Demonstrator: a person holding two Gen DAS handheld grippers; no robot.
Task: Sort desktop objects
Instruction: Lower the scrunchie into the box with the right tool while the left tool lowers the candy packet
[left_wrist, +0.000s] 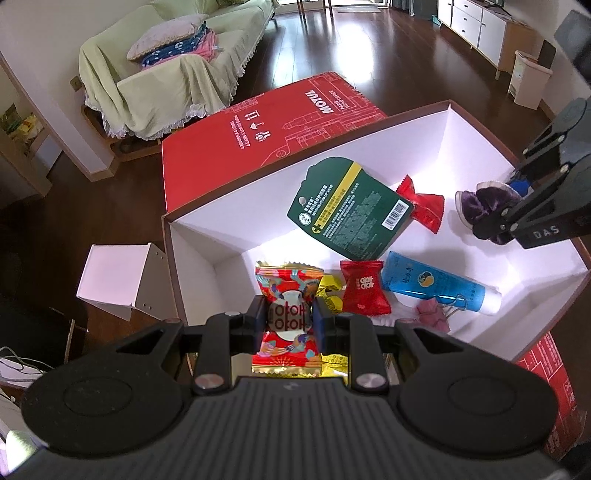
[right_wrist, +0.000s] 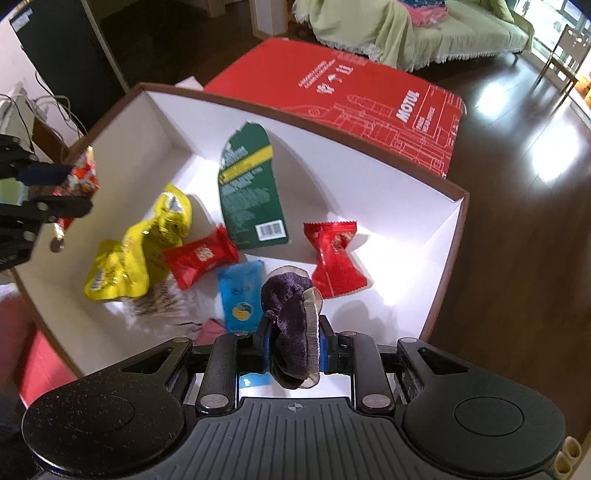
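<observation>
Left claw (left_wrist: 290, 319) is clamped on a red patterned snack packet (left_wrist: 288, 295), long axis pointing up-frame, and right claw (right_wrist: 293, 345) pinches a purple velvet scrunchie (right_wrist: 291, 317), both apparently held above the white-lined open box (right_wrist: 424, 236).

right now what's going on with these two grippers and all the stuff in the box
A person is working two handheld grippers over an open white-lined box. The left gripper is shut on a red patterned snack packet; the right gripper is shut on a purple velvet scrunchie. In the box lie a green card pack, red candy packets, a yellow packet and a blue tube.
</observation>
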